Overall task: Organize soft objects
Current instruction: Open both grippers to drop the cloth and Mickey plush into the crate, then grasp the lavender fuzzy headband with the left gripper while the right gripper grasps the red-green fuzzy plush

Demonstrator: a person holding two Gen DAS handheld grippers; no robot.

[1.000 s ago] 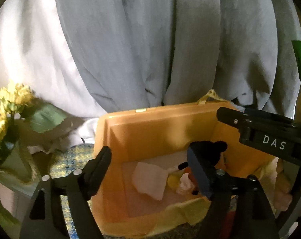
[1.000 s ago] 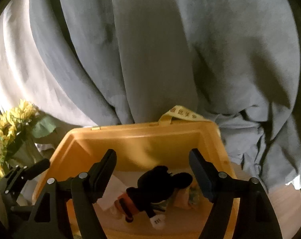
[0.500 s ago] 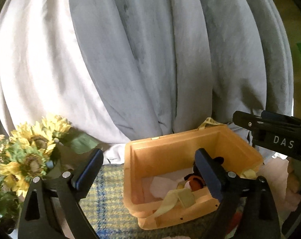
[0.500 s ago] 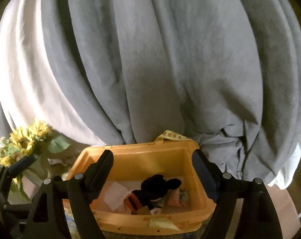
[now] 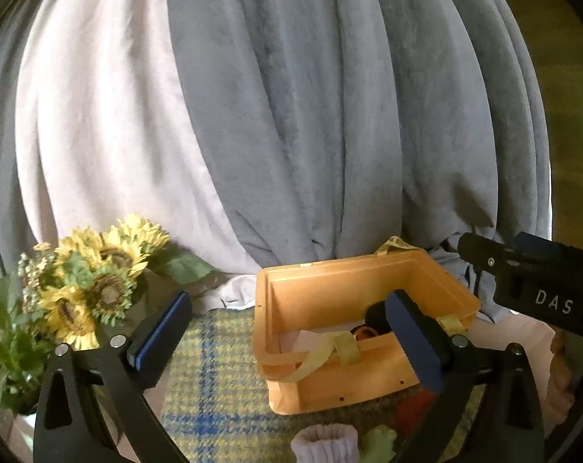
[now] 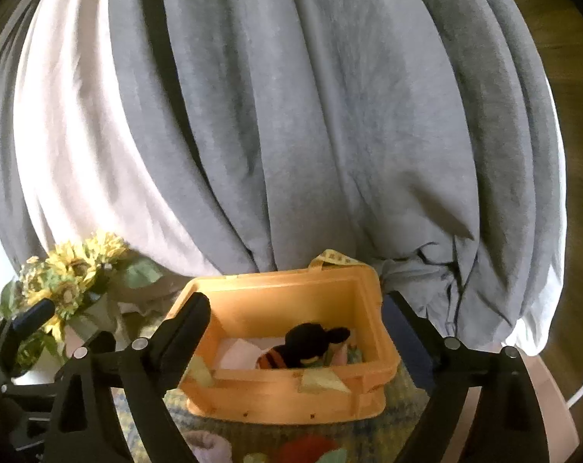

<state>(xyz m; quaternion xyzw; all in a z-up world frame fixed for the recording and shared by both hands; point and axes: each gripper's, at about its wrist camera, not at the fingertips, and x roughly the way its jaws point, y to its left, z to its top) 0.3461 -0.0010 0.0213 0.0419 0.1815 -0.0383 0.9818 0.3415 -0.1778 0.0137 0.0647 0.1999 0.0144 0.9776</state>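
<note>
Left gripper (image 5: 287, 332): jaws wide, empty. Right gripper (image 6: 297, 326): jaws wide, empty. Orange bin (image 6: 287, 389): on plaid cloth (image 5: 214, 386), holds black plush (image 6: 310, 341). Remaining soft items (image 5: 326, 443): cloth's near edge, below both grippers, roughly between them; neither clearly nearer.

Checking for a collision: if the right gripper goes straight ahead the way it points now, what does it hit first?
Probably the orange bin: it sits between the right gripper's open fingers, plush toy inside. Depth is unclear.
</note>
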